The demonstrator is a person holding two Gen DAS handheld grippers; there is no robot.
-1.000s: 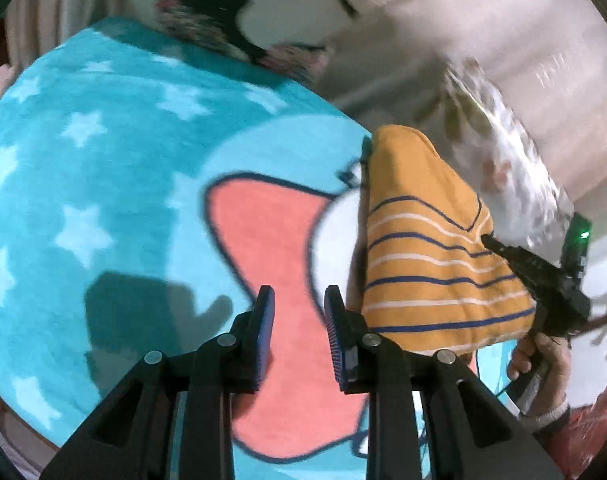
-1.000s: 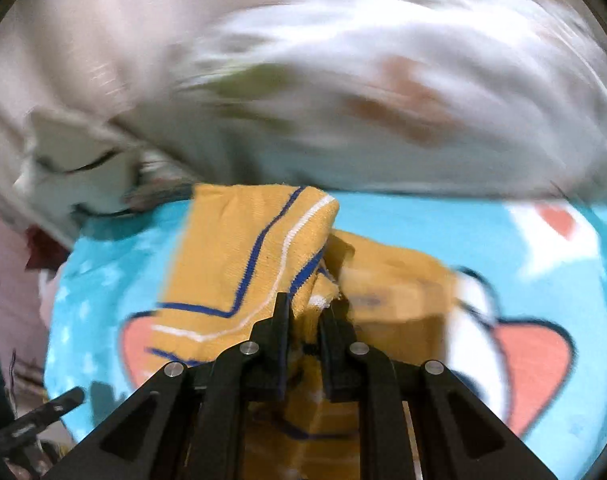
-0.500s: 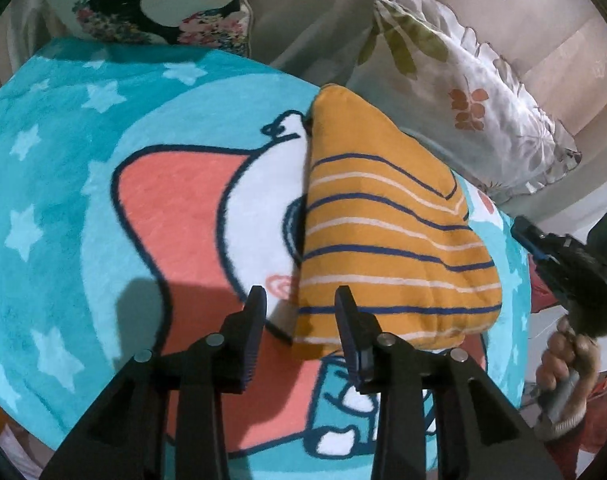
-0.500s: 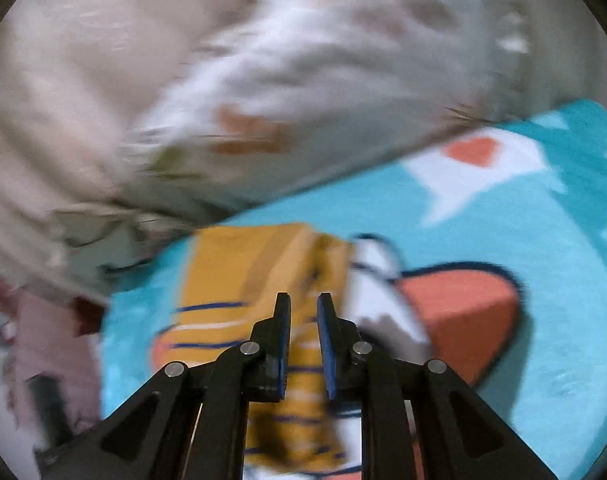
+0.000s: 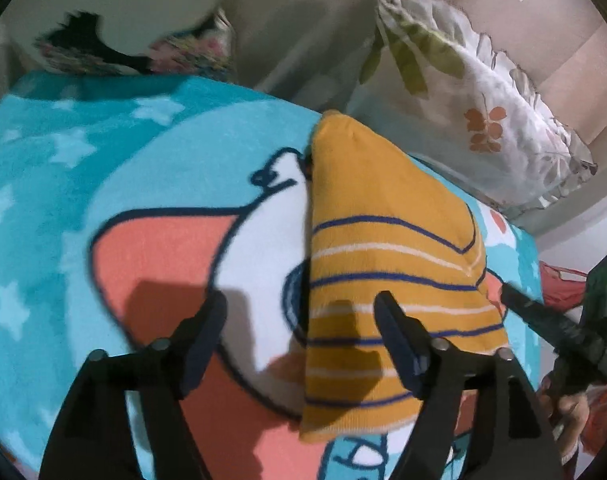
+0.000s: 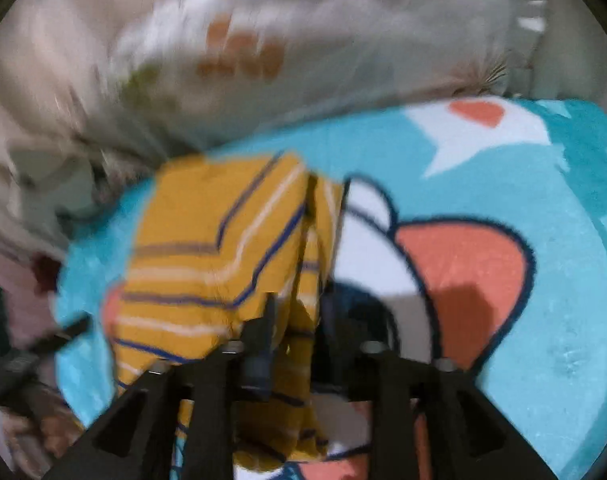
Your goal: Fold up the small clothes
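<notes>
**Folded striped top on the mat, both grippers near its edge**

We see the mustard-yellow striped top (image 5: 387, 280) lying on the cartoon-print blue mat (image 5: 103, 168), folded so that 1 layer sits over another; its long folded edge runs along the white and coral patch of the print, and its far tip points toward the ruffled floral pillow (image 5: 475, 112) leaning at the back.

We hold our left gripper (image 5: 303, 328) with its jaws spread wide above the near part of the top, grasping nothing; 1 finger hangs over the bare mat and the other over the stripes, so the folded edge lies between them. We judge this straddle lets us press or pinch that edge next.

Our right gripper (image 6: 299, 320) is blurred in its own view; its jaws look parted, with a fold of the yellow fabric standing up between them, but we cannot tell whether they grip it. In the left view it sits just off the top's right corner, likely ready to steady that side.

We judge the fold partly done; the loose fold could slip open.
</notes>
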